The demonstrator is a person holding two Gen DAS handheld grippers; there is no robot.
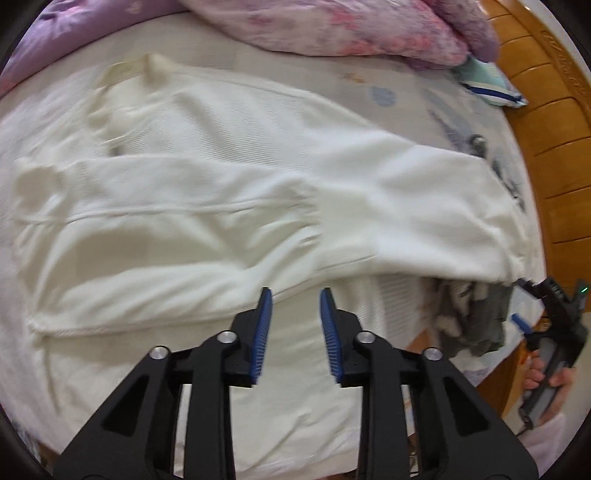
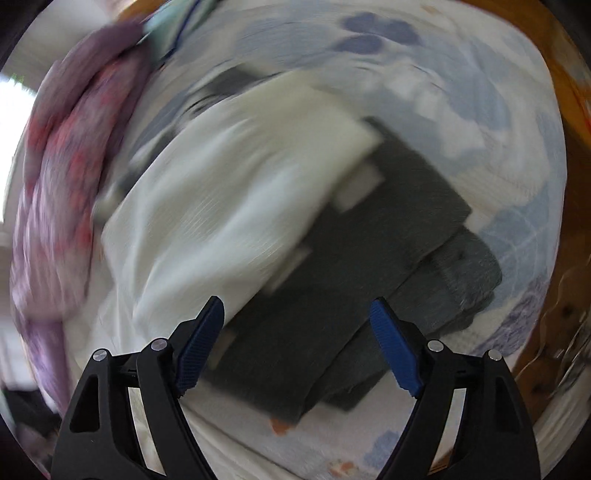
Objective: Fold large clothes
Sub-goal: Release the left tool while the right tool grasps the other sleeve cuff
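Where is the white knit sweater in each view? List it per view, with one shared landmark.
Left wrist view: white knit sweater spreads across the centre, ahead of the left tool.
Right wrist view: its blurred end lies centre-left, partly overlapping dark grey folded clothes.
Shared landmark: pink floral quilt.

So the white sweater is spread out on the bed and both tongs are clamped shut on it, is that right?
Not quite. The white sweater is spread out on the bed, but both tongs are open and hold nothing: the left wrist view shows the left tongs apart, and the right wrist view shows the right tongs wide open.
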